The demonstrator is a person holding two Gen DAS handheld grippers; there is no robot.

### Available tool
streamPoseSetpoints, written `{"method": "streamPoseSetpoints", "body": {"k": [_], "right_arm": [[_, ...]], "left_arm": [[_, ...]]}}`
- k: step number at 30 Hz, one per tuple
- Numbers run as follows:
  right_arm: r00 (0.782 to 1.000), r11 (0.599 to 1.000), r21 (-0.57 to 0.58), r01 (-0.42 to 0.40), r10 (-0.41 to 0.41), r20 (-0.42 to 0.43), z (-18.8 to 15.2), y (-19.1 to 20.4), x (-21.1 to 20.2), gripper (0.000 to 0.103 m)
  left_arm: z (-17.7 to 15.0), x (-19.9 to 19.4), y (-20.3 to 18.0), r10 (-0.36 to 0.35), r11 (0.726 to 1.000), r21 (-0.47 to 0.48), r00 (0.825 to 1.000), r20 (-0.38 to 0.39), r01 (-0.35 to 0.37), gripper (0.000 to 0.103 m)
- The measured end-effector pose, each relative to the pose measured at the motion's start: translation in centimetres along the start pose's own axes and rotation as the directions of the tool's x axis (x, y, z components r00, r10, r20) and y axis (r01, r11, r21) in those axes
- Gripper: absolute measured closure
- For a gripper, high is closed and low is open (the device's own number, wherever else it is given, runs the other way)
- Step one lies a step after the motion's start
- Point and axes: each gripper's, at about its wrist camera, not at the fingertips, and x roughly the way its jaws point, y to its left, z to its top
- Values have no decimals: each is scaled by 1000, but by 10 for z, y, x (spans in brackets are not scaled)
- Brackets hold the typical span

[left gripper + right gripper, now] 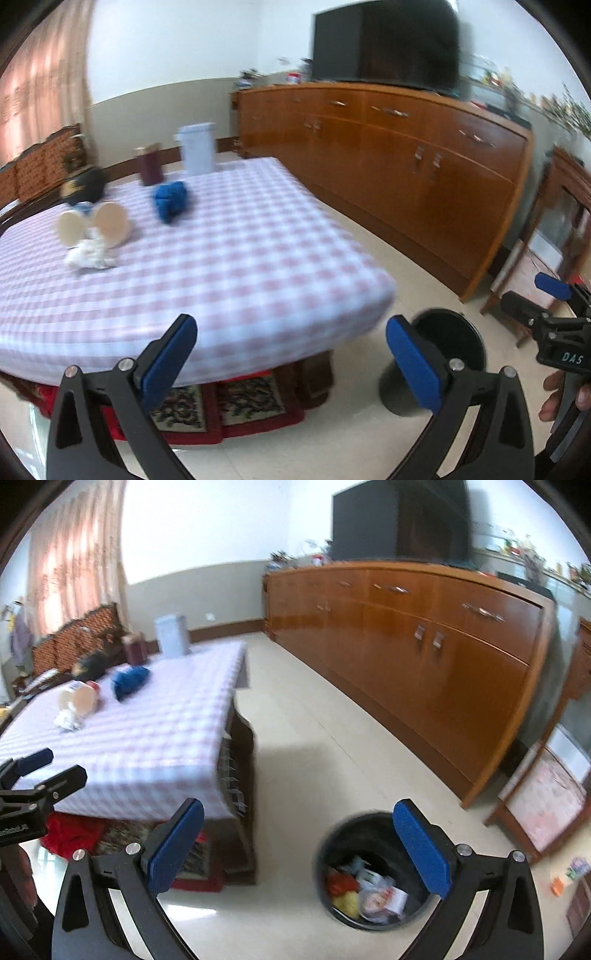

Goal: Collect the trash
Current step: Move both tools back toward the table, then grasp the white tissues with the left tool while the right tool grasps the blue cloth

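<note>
Two grippers hang in the air off the near corner of the tabletop (pixel 236 266), both with fingers spread wide and nothing between them. The left gripper (pixel 291 354) points over the checked cloth's corner; its right finger (pixel 413 365) partly covers the black bin (pixel 454 343) on the floor beside the table. The right gripper (pixel 299 849) looks down on the floor and that bin (pixel 354 834), which stands just right of the table's end and already holds crumpled wrappers (pixel 369 890) in red, yellow and white.

Trash left on the tabletop: a white crumpled wad (pixel 90 254) near the far left, touching or just in front of two tan discs (pixel 110 223) that stand on edge. Behind them lies a dark object (pixel 86 186), blurred. A blue crumpled lump (pixel 171 199) sits toward the middle, with a maroon can (pixel 149 164) and a white box (pixel 197 147) farther back.

A long wooden sideboard (pixel 424 642) runs along the wall with a dark TV (pixel 399 520) on top. Each gripper shows at the edge of the other's view, and part of a hand (pixel 557 395) is visible below the right one.
</note>
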Motion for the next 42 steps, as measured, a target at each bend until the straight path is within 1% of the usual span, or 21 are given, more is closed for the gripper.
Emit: {"method": "streamPoseSetpoints", "body": {"k": [2,4,5,7,10,14,16,19,22,27,31,32,33,34,35,36,37,38,40,42], "right_arm": [[998,999,-23,-48,48,28,7,18,2,0],[997,995,-59,-76,76,10,13,38,7,0],[997,994,-75,-76,77,10,15,47,9,0],[994,990,-87,-108,107,-9,22,66,15,0],[989,986,-85,-145,144,-23,31,87,27,0],[983,973,-142,-182,178,-37,46,123,43,0],[980,966,-163,-200,196,-45,54,140,51,0],[974,956,-186,-225,219,-52,67,159,66,1],[968,945,-211,-249,239,-69,81,178,88,5],[964,935,-239,-264,245,-105,99,202,135,14],[956,924,-255,-285,255,-142,108,217,171,18],[954,922,-257,-291,260,-149,110,220,177,18],[951,917,-261,-300,266,-159,113,226,186,19],[948,914,-266,-307,271,-166,115,231,192,19],[946,909,-272,-315,276,-173,117,236,199,19],[943,905,-277,-323,281,-180,118,240,203,19],[938,899,-284,-335,290,-187,120,245,208,19],[936,892,-294,-343,296,-193,122,253,213,19],[930,883,-304,-357,308,-199,124,264,219,19],[926,877,-309,-367,316,-205,127,276,226,19]], "left_arm": [[1,-6,24,39,999,-36,999,18,-38,0],[-1,-13,44,53,996,-70,998,30,-51,0],[-2,-15,55,68,994,-87,997,34,-65,0],[-3,-18,70,93,991,-104,995,35,-89,0],[-5,-21,97,153,981,-124,988,36,-148,1],[-5,-17,132,219,962,-172,976,23,-212,1],[-1,-10,154,244,948,-211,970,6,-238,1],[7,0,175,262,935,-246,965,-5,-255,4],[17,20,193,281,924,-263,959,-23,-277,4],[30,53,204,292,917,-267,955,-52,-295,8],[40,84,215,279,917,-268,955,-102,-297,11],[41,93,217,278,917,-262,953,-119,-300,13],[41,98,218,279,917,-257,951,-135,-306,18],[41,104,222,273,916,-259,950,-154,-306,25],[40,109,228,252,917,-273,953,-169,-291,29],[39,111,231,236,918,-283,956,-175,-279,38],[38,111,234,222,919,-291,959,-176,-266,45],[36,108,238,213,921,-294,962,-168,-255,49],[34,104,241,198,926,-294,967,-159,-238,64],[32,99,246,193,928,-291,970,-150,-230,69]]}}
